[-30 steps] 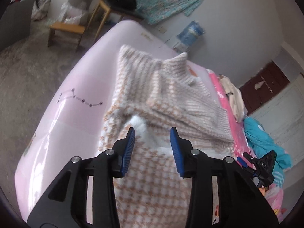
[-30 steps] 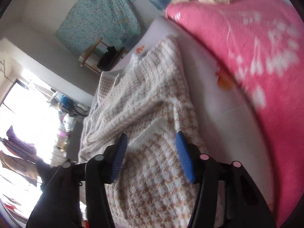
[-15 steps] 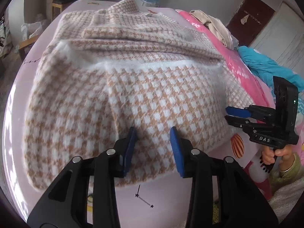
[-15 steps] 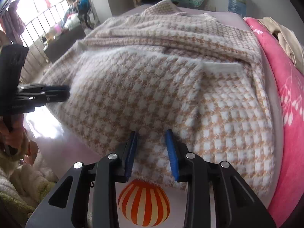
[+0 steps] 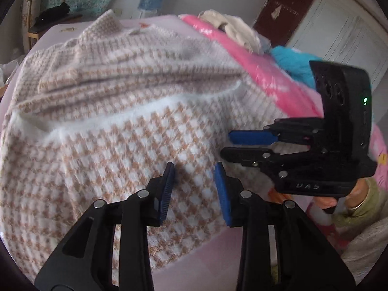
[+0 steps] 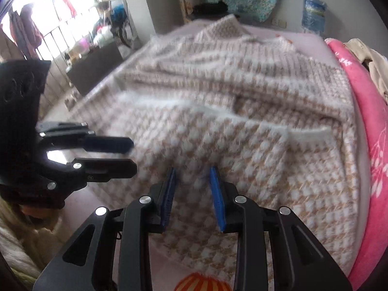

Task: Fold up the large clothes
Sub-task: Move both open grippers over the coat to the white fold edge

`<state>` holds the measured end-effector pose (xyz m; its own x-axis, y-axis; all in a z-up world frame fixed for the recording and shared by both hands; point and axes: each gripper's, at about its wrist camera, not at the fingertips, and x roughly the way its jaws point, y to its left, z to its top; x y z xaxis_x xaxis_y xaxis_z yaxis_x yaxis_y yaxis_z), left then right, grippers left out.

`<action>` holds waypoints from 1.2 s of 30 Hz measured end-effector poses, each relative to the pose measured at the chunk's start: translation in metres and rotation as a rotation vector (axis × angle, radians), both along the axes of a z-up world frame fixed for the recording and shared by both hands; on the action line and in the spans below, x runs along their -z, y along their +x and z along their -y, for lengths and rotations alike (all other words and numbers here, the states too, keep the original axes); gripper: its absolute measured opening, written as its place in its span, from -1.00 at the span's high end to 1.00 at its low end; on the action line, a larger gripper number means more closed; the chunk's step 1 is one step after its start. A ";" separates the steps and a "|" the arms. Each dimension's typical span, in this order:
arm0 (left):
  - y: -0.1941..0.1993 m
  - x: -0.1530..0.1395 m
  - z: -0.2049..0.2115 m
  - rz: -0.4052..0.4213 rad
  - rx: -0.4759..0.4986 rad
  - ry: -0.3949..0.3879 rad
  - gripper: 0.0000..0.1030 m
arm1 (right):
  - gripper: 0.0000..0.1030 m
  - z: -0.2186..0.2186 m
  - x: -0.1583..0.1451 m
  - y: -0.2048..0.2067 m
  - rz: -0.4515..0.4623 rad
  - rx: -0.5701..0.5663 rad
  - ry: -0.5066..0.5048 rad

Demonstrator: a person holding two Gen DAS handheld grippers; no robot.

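My left gripper (image 5: 194, 184) and right gripper (image 6: 191, 189), jaws narrowly apart and just closing on nothing, hover over the soft, bulky houndstooth sweater (image 5: 116, 140) filling frame centre on the bed (image 5: 198, 262); I'd pinch its near hem, lower centre.

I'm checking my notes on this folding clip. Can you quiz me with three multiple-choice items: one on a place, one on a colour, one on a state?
1. Where does the checked garment lie?
A. on the bed
B. on a chair
C. on the floor

2. What colour is the blanket beside it?
A. green
B. pink
C. black

3. What do the left gripper and right gripper hold?
A. a sleeve each
B. one hem together
C. nothing

Key: 1 A, it is spread over the mattress; 2 B, pink along its edge; 3 C, a bare gap shows between both pad pairs.
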<state>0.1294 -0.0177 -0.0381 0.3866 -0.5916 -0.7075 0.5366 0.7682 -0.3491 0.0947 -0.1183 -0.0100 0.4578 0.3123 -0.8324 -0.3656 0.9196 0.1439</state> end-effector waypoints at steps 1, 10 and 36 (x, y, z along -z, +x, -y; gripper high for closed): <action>-0.003 0.000 -0.001 0.003 -0.003 -0.005 0.38 | 0.45 0.005 0.000 -0.001 -0.023 0.007 0.020; 0.011 -0.015 -0.013 0.027 -0.043 -0.063 0.38 | 0.43 0.028 -0.024 -0.001 0.033 0.082 0.036; 0.051 -0.010 -0.071 -0.013 -0.358 -0.010 -0.07 | -0.31 0.080 -0.007 0.034 0.031 0.355 0.044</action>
